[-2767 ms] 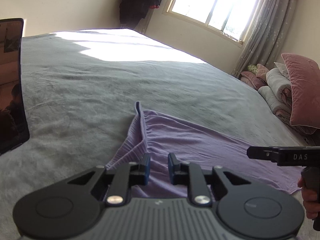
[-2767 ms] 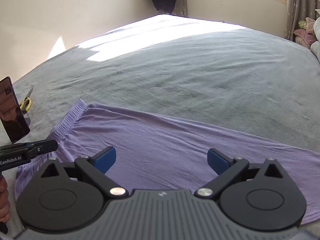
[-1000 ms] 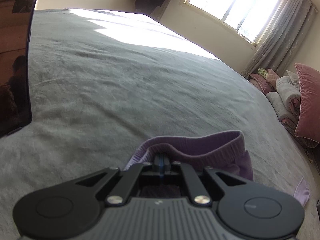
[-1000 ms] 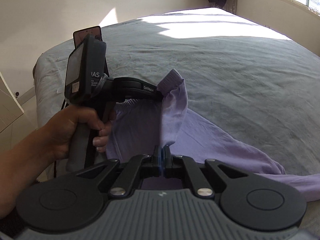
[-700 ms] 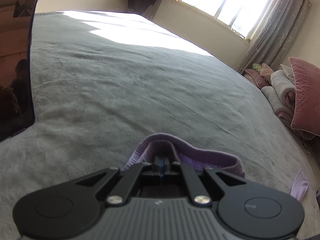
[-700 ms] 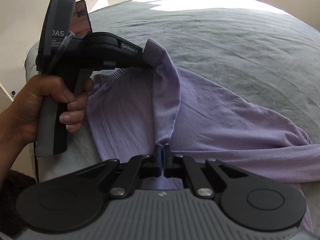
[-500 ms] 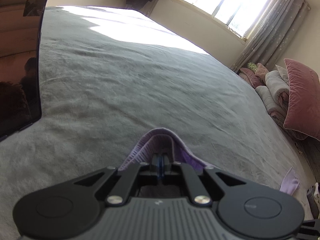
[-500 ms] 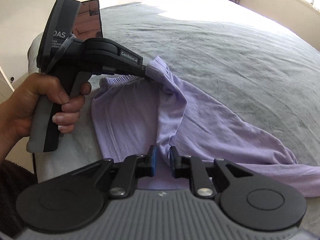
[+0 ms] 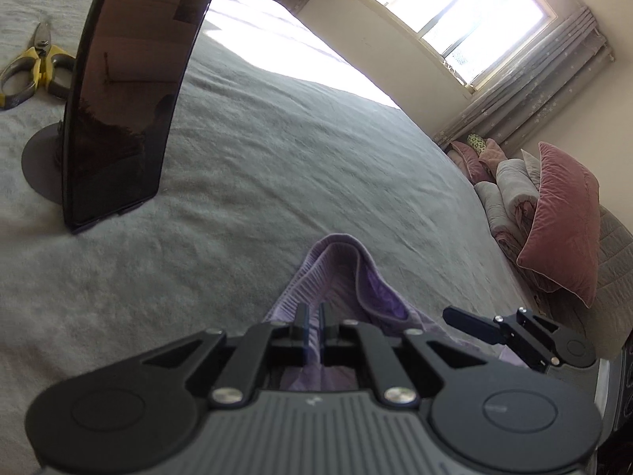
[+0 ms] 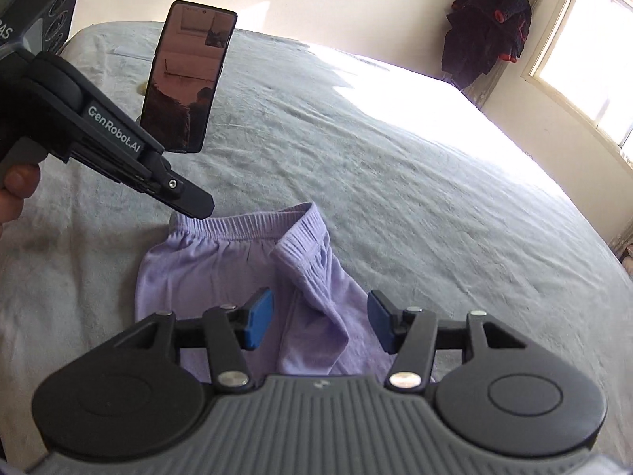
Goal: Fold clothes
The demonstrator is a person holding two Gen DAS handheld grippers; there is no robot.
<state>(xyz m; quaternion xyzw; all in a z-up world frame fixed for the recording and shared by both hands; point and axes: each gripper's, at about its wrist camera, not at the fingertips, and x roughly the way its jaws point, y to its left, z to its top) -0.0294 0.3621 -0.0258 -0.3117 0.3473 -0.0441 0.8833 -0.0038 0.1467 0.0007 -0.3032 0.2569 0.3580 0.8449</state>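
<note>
Lilac soft-knit trousers w/ ribbed elastic waistband [image 10: 198, 261] lie on grey bed cover [image 10: 395, 198], just ahead of & under right gripper [image 10: 320, 322], one side lapped over the other. Its jaws are spread wide and hold nothing, prob. since the fold rests by itself. Left gripper [image 9: 311, 324] has its tips nearly together at the waistband corner; can't tell if it's pinching.

Your garment [image 10: 253, 277] lies on the bed [image 10: 395, 166], low in the frame's centre. The phone [image 10: 188, 75] stands behind it, upper left, with pliers [image 9: 33, 67] farther left. Your right tool [image 10: 312, 322] sits over the garment; your left tool [image 10: 198, 206] hangs by the waistband, middle left. Pillows [image 9: 554, 221] pile at the right edge.
</note>
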